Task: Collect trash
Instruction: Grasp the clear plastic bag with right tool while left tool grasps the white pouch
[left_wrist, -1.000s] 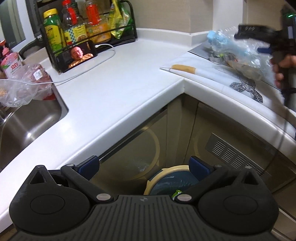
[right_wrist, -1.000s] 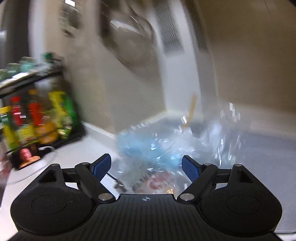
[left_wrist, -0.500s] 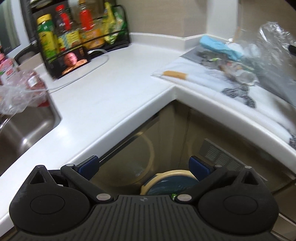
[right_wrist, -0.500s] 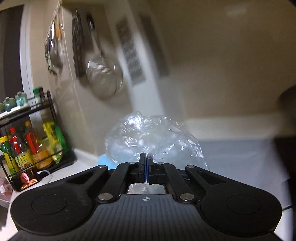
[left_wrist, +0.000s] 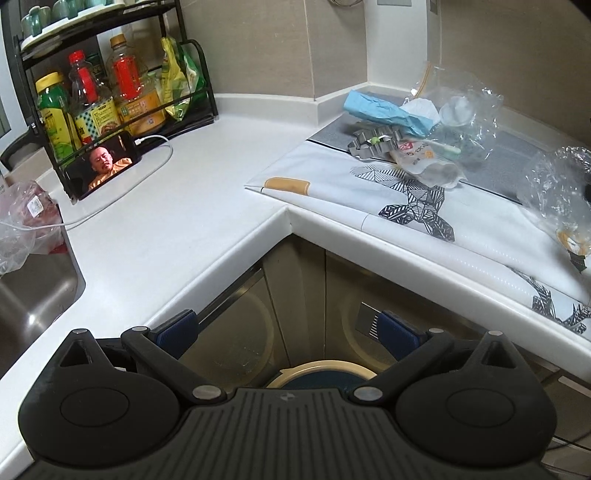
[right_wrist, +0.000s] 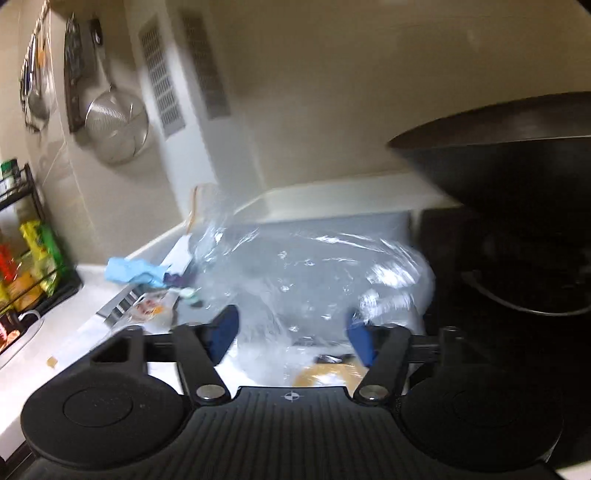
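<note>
bag (right_wrist: 314, 280) sits loose between the wide-open right gripper (right_wrist: 293, 334); left gripper (left_wrist: 286, 328) open, empty; closing might snag only film.

glossy clear plastic bag (right_wrist: 314, 273), steel sink (left_wrist: 33, 295)

I am holding my left gripper (left_wrist: 286, 328), its jaws spread wide, over a bin (left_wrist: 317, 374) beneath the white counter (left_wrist: 177, 206), where plastic trash (left_wrist: 417, 129) is lying.

Trash pile (left_wrist: 410, 125) on counter (left_wrist: 207, 206), rack (left_wrist: 110, 92) left, bin (left_wrist: 321, 373) below.
</note>
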